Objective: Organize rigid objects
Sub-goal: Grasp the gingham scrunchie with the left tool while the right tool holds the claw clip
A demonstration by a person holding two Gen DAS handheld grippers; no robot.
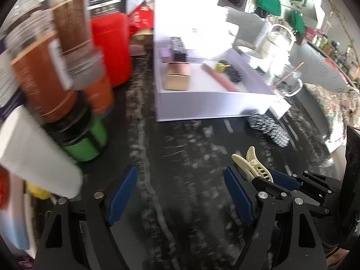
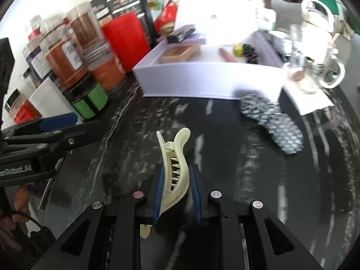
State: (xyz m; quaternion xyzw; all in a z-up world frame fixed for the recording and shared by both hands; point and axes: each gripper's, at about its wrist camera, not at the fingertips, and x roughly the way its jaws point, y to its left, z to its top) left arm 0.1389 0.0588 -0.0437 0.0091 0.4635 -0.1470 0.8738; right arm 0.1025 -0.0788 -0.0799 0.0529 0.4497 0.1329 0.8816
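Note:
My right gripper (image 2: pixel 175 177) is shut on a cream hair clip (image 2: pixel 174 164), held above the dark marble counter; the clip also shows in the left wrist view (image 1: pixel 252 164). My left gripper (image 1: pixel 180 186) is open and empty over the counter, just left of the right one. A shallow white box (image 2: pixel 202 83) stands ahead, holding a tan box (image 2: pixel 180 54), a pink tube (image 2: pixel 226 55), a black case (image 2: pixel 182 33) and a black patterned clip (image 2: pixel 249 52). A black-and-white patterned clip (image 2: pixel 270 123) lies on the counter in front of the box's right corner.
Spice jars (image 2: pixel 65 60), a green jar (image 2: pixel 87 101), a red canister (image 2: pixel 127 40) and a white container (image 2: pixel 49 101) crowd the left. Glass mugs (image 2: pixel 330 67) and white paper (image 2: pixel 308 99) sit at right. Green bags (image 1: pixel 267 0) hang on the far wall.

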